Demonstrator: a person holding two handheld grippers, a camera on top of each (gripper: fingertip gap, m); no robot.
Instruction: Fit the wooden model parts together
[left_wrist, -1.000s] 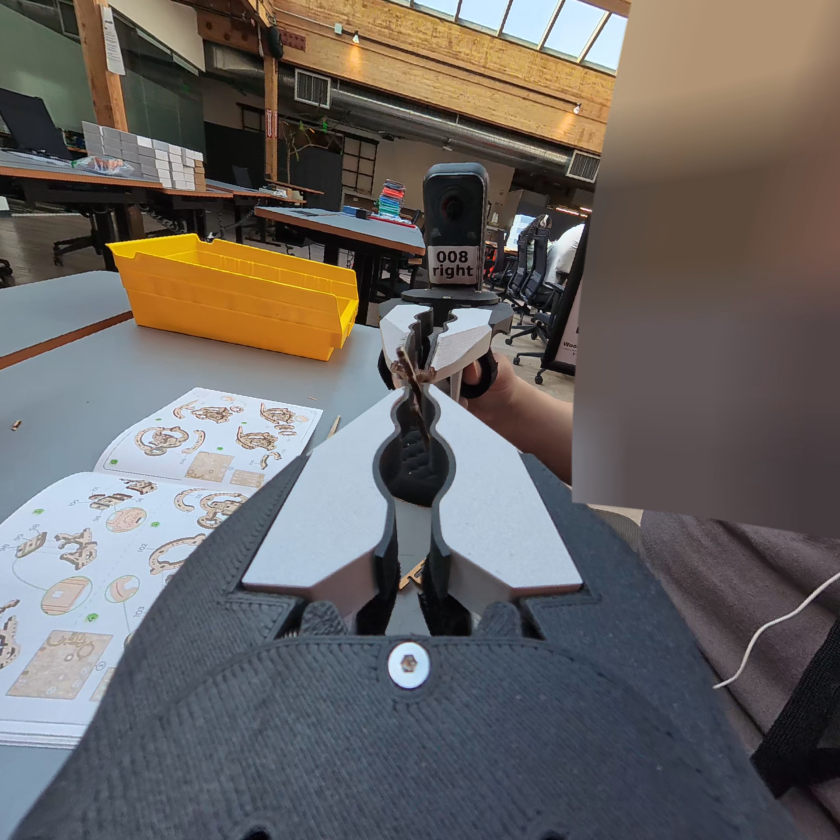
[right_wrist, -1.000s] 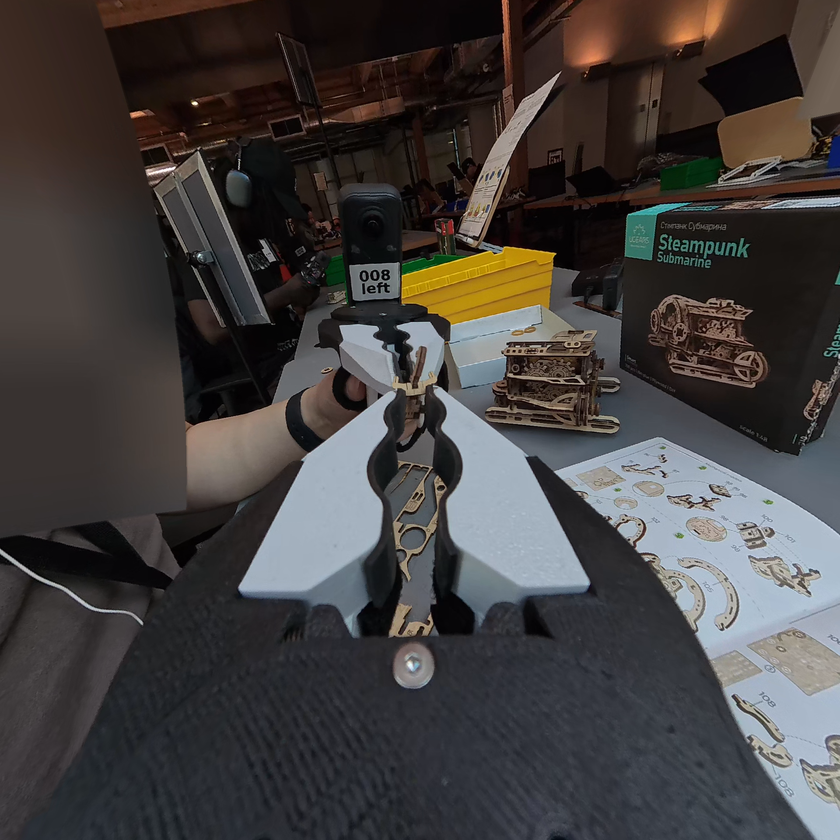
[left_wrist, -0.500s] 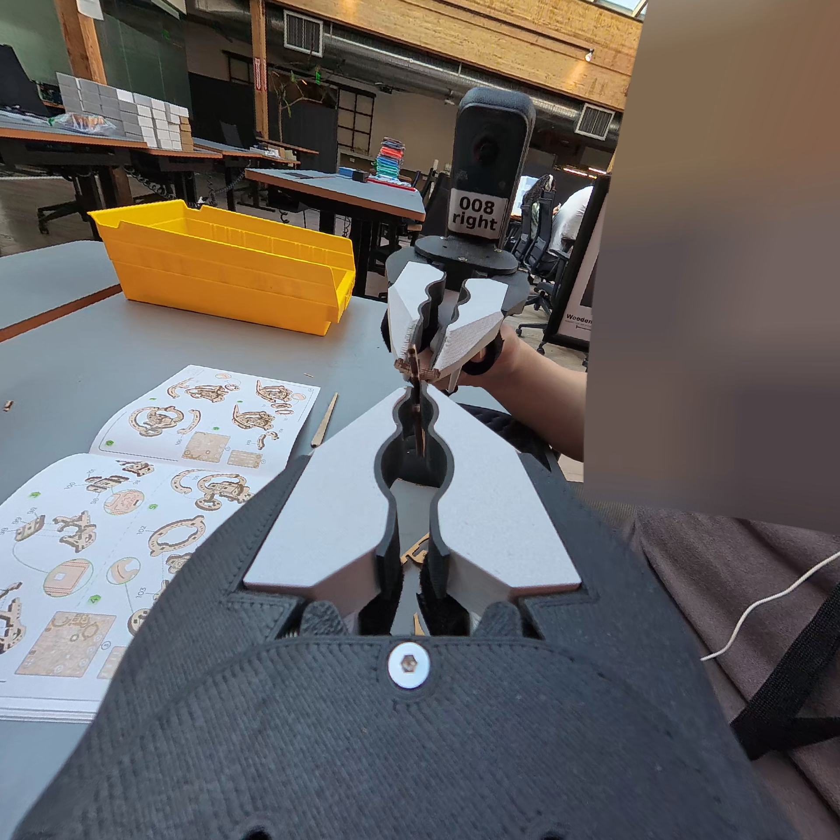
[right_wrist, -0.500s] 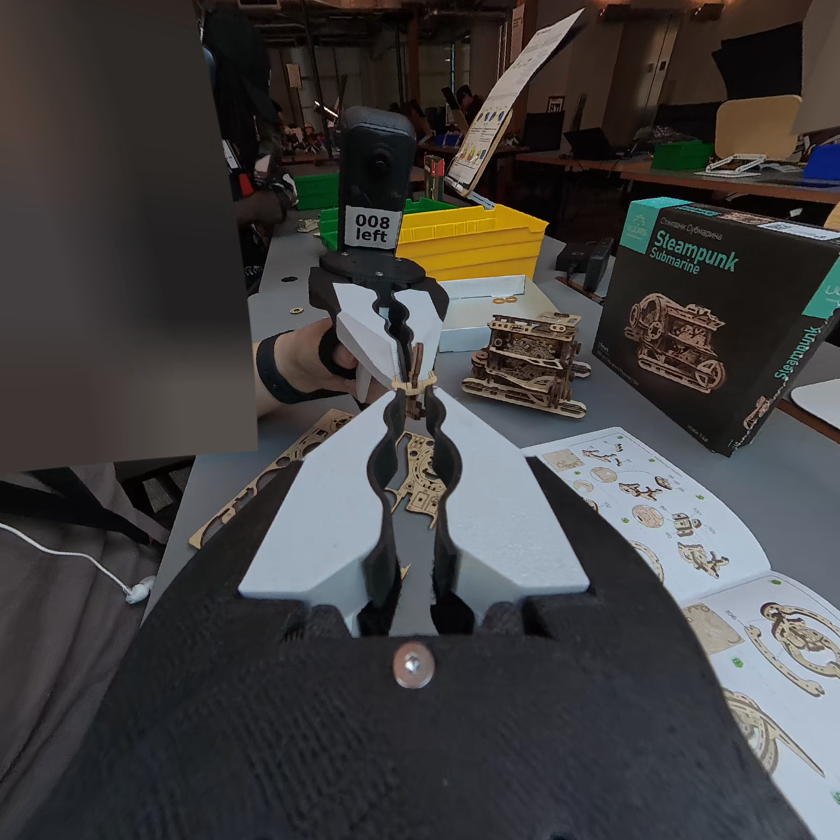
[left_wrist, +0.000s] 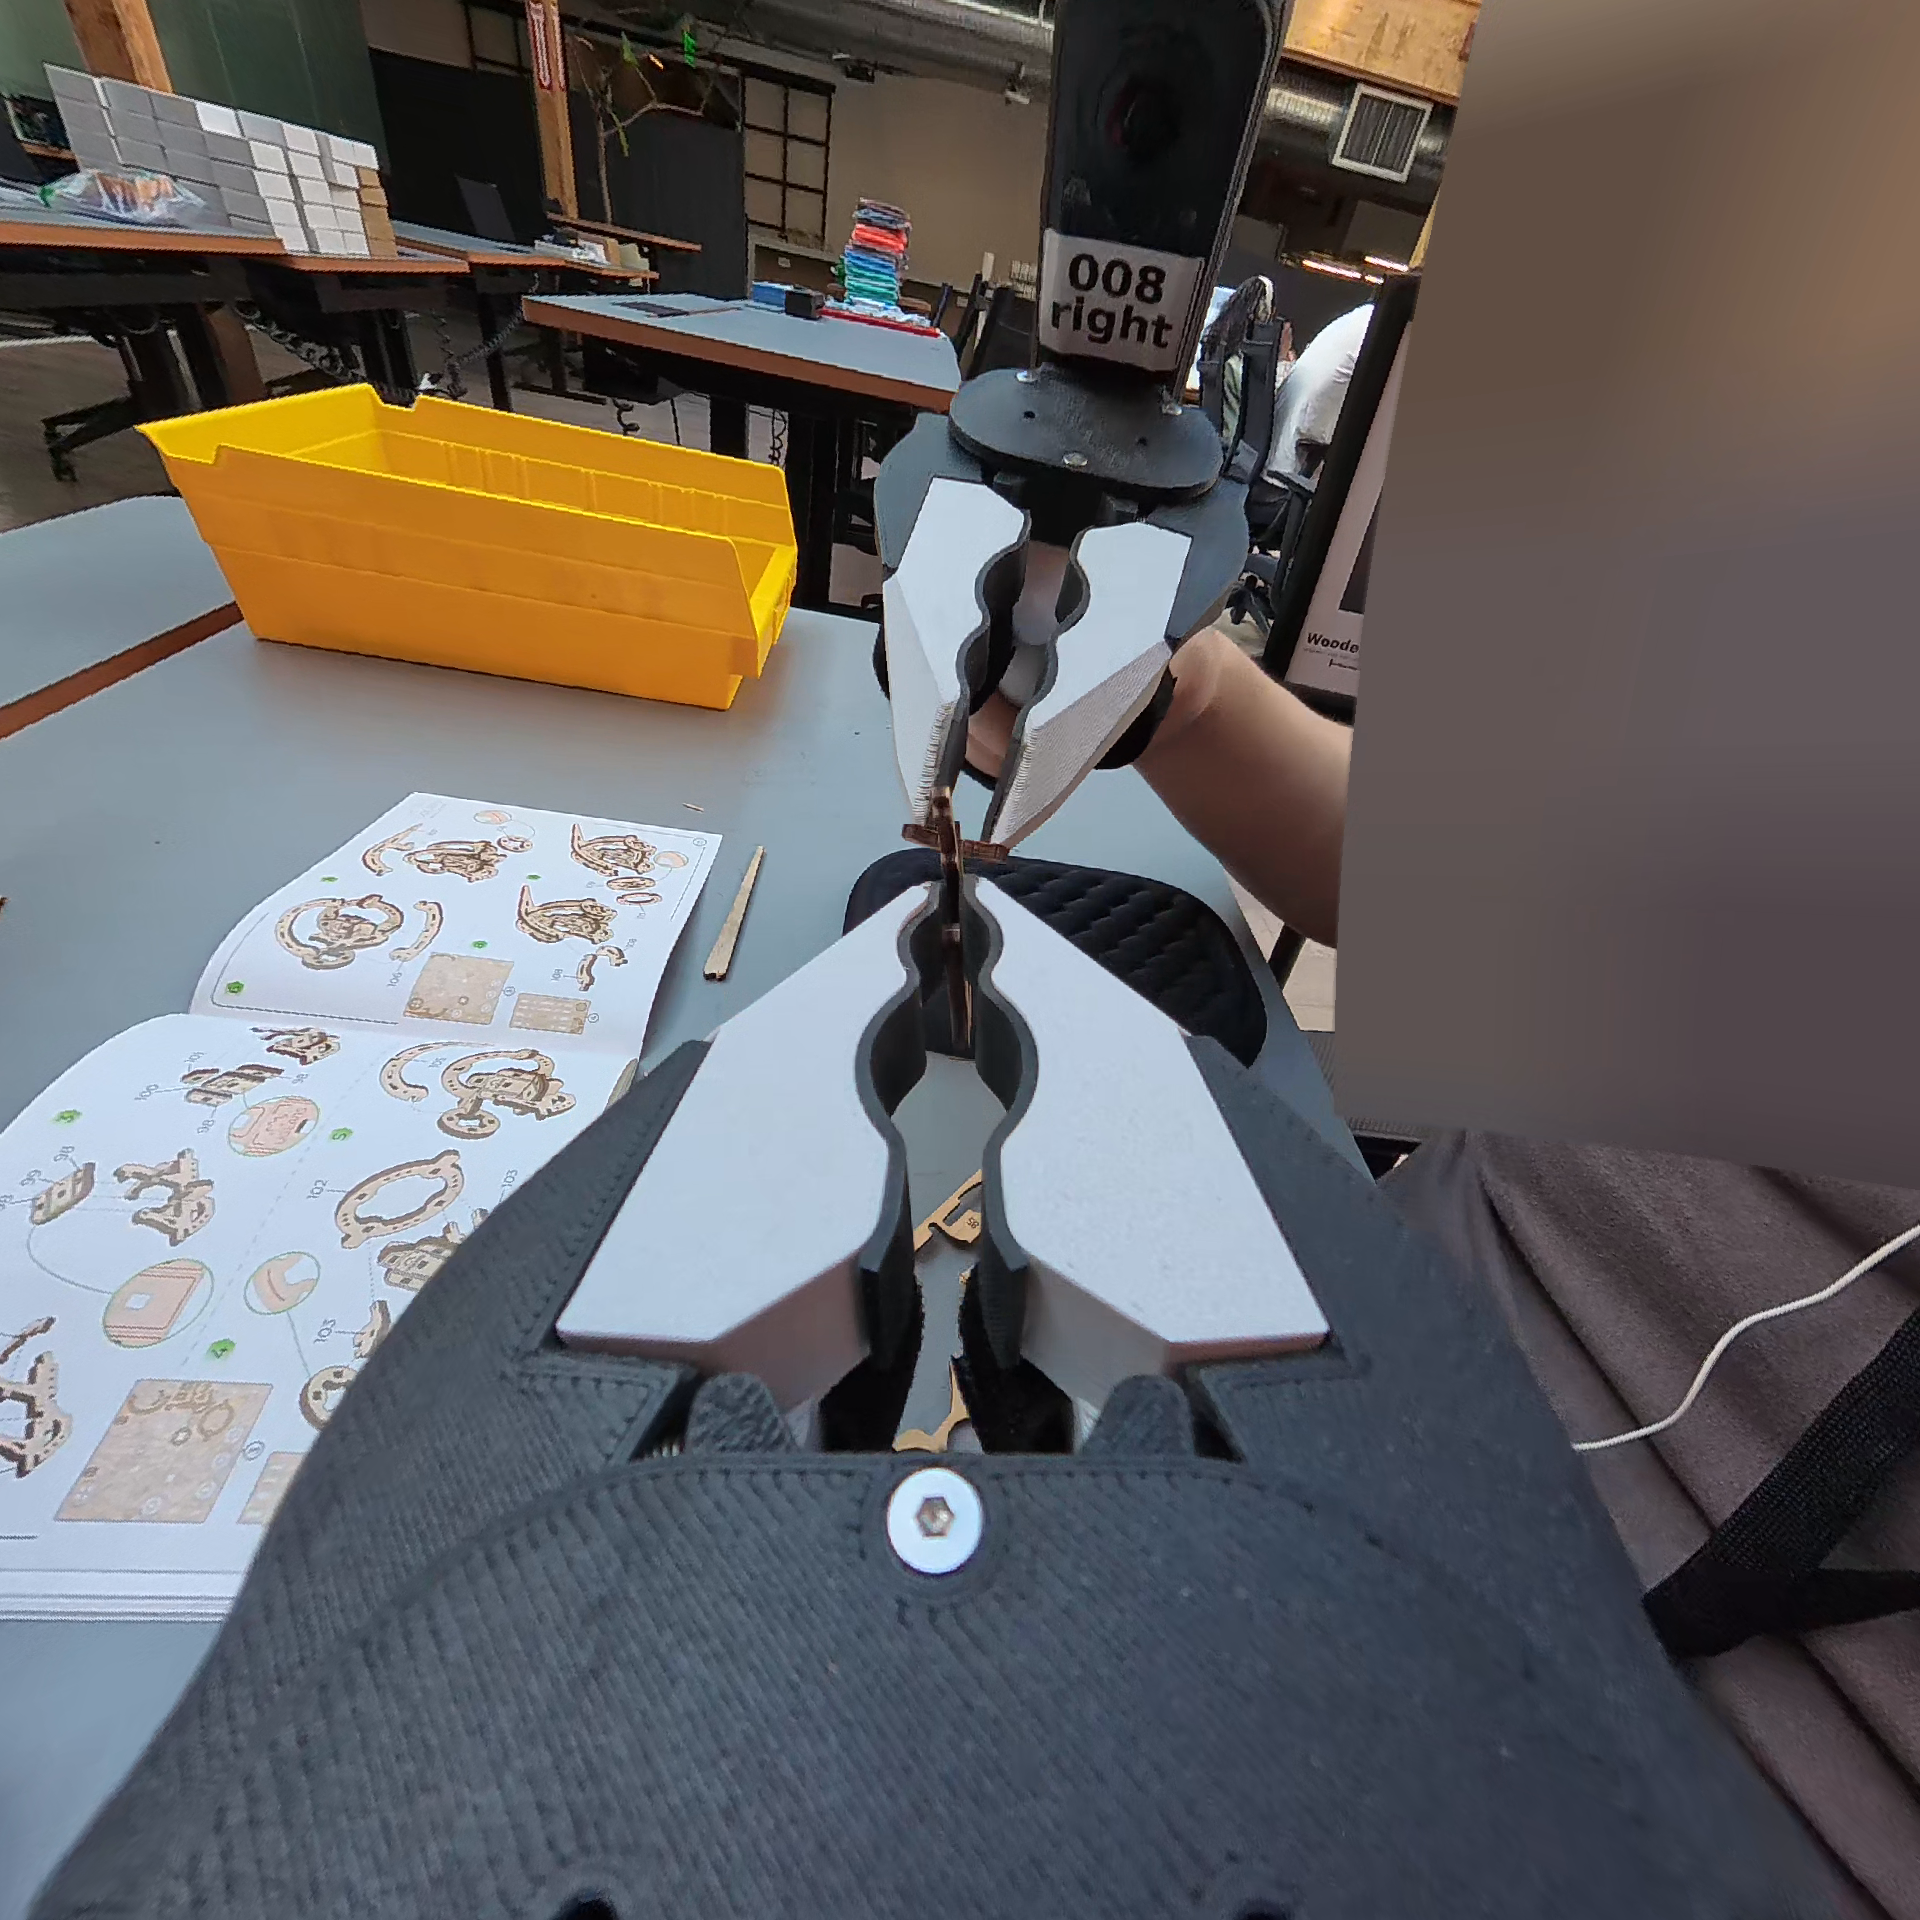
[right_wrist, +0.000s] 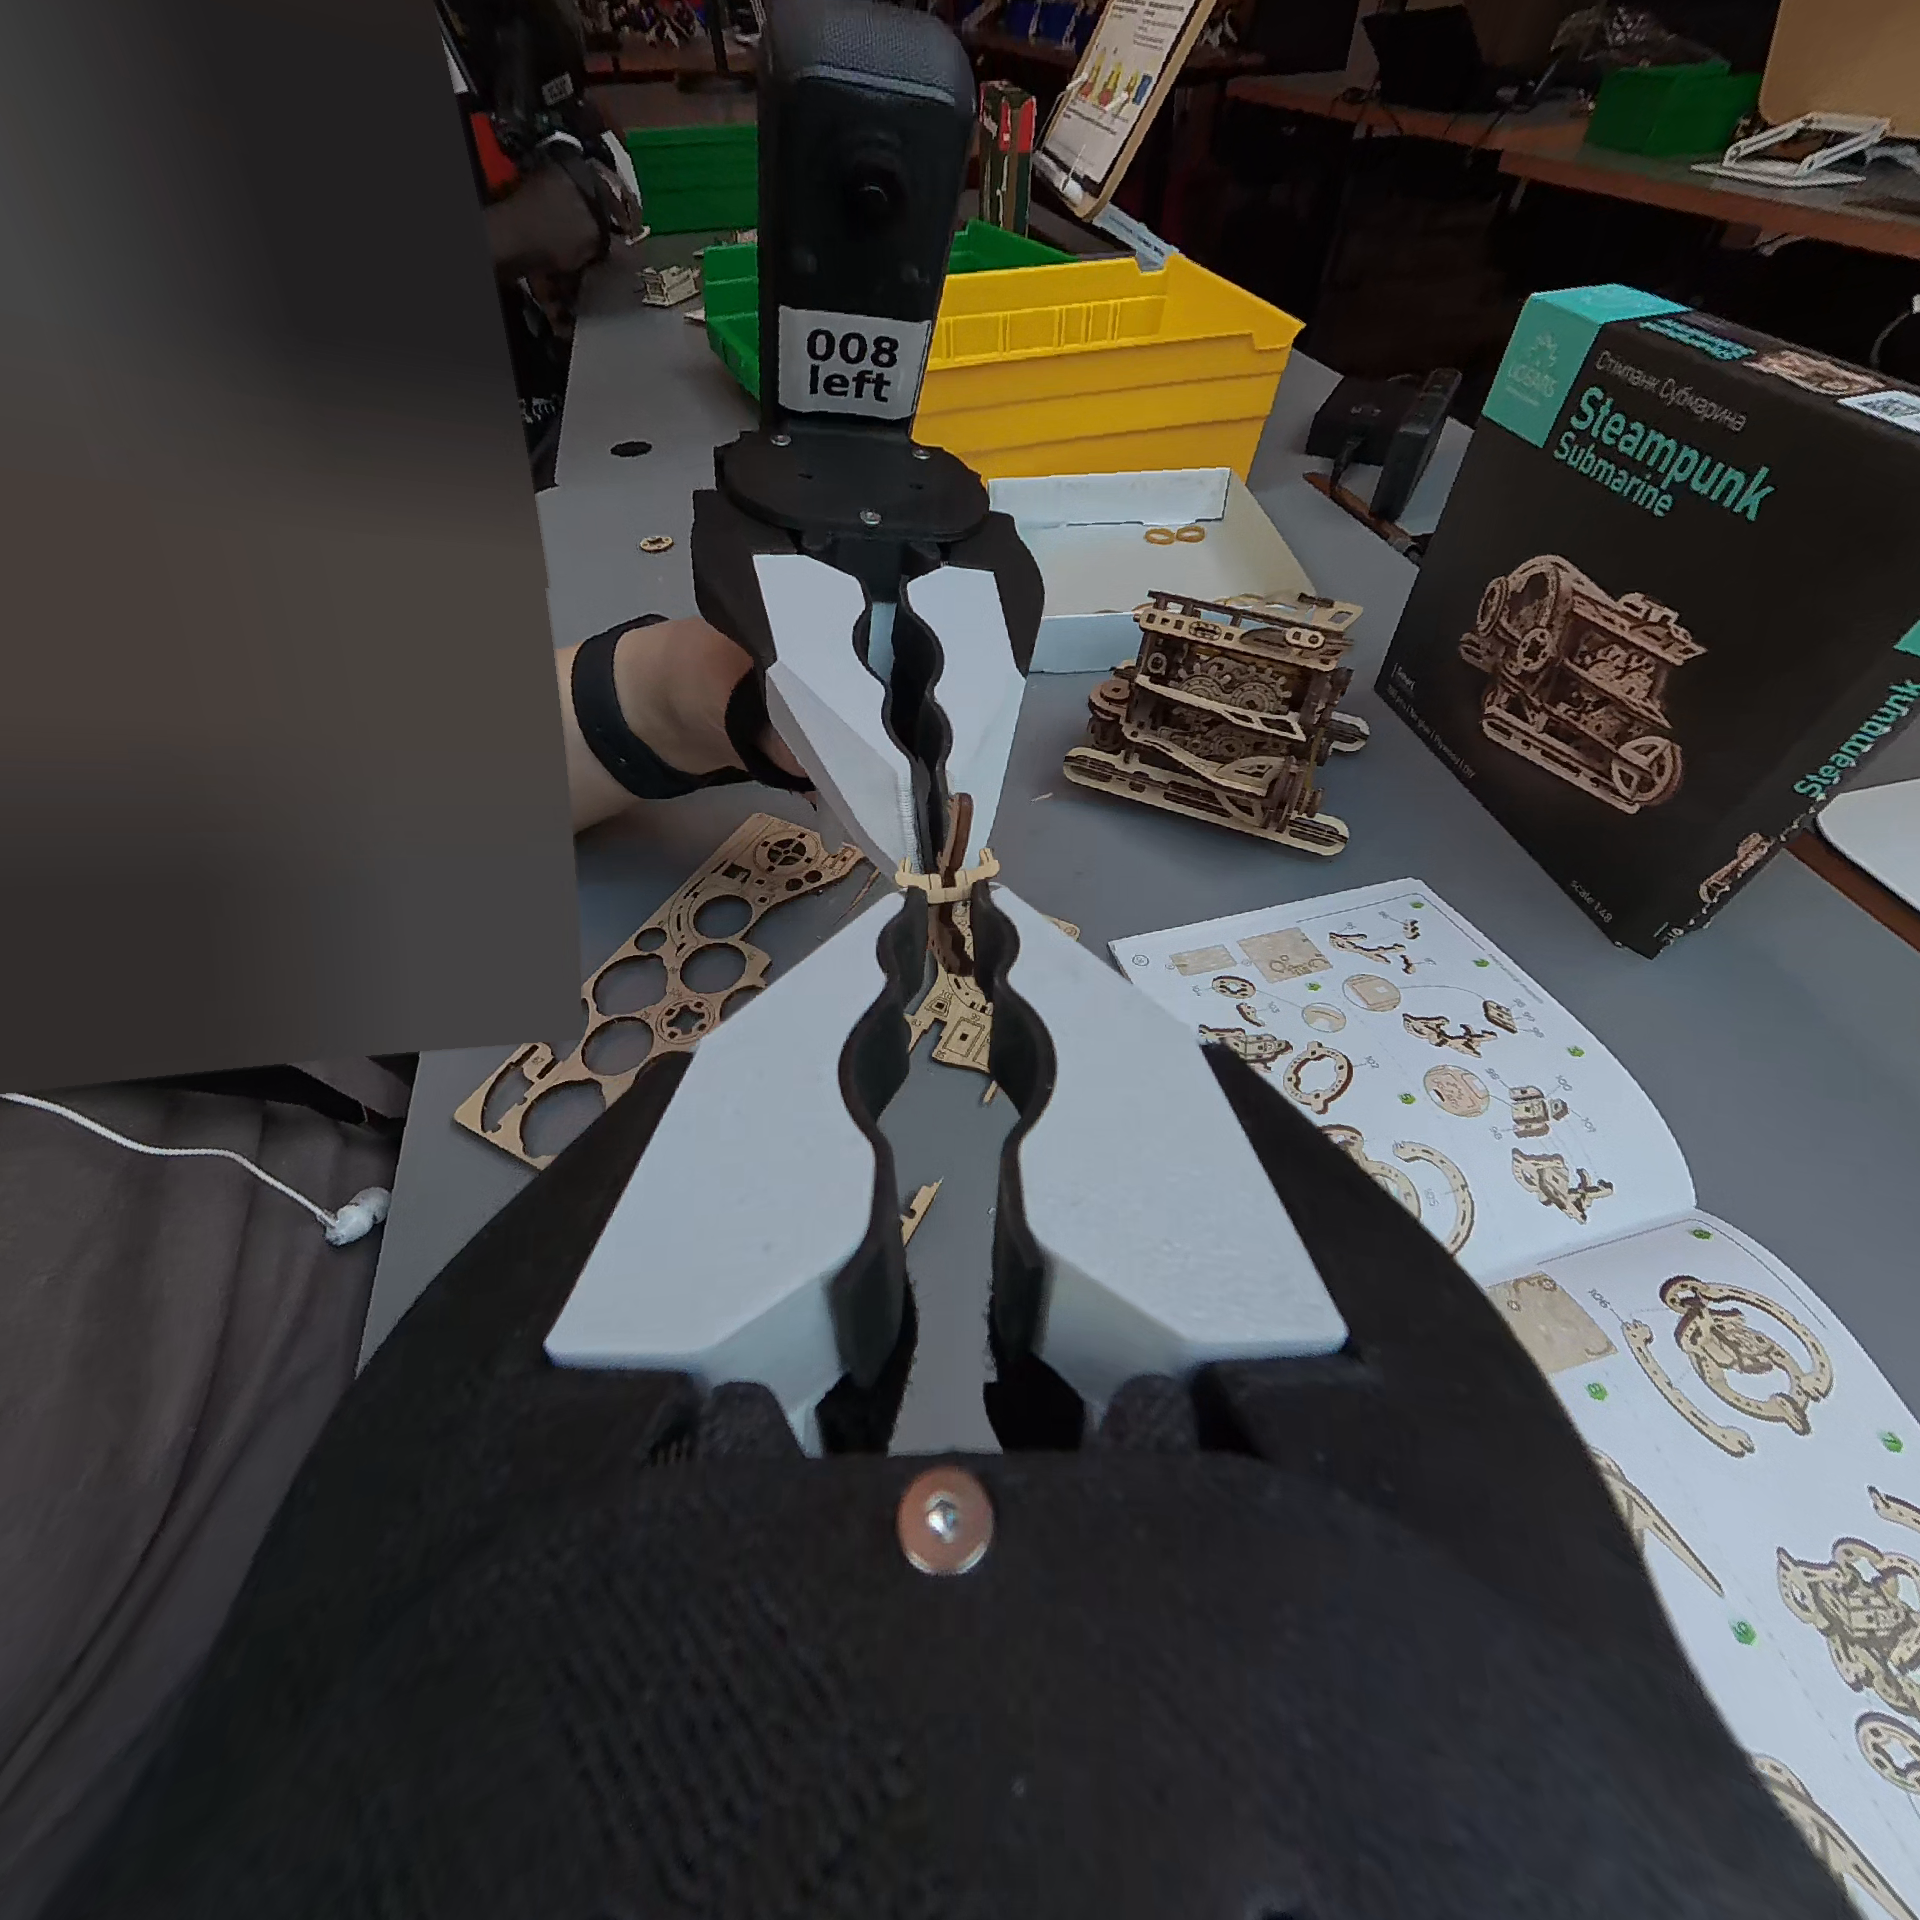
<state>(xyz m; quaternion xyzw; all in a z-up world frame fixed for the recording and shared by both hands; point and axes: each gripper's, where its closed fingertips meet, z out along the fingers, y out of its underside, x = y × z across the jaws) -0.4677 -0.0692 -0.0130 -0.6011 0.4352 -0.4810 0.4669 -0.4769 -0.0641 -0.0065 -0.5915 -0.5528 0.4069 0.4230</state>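
Note:
My left gripper (left_wrist: 951, 896) is shut on a thin flat wooden part (left_wrist: 954, 971) held edge-on between its tips. My right gripper (right_wrist: 945, 906) is shut on a dark wooden part (right_wrist: 951, 940). The two grippers face each other tip to tip above the table's near edge. A small pale crosspiece (right_wrist: 940, 878) sits where the two parts meet; it also shows in the left wrist view (left_wrist: 958, 844). The right gripper (left_wrist: 966, 805) shows in the left wrist view, the left gripper (right_wrist: 935, 831) in the right wrist view. How far the parts are seated I cannot tell.
An open instruction booklet (left_wrist: 312, 1122) (right_wrist: 1455, 1091) lies on the grey table (left_wrist: 436, 748). A yellow bin (left_wrist: 478, 551), a wooden stick (left_wrist: 734, 914), a punched-out plywood sheet (right_wrist: 665, 987), a part-built wooden model (right_wrist: 1221, 717) and a dark kit box (right_wrist: 1662, 623) stand around. The tips of both grippers are at nearly the same place.
Both grippers have tilted down toward the table and drawn closer, still tip to tip. Each stays shut on its wooden part.

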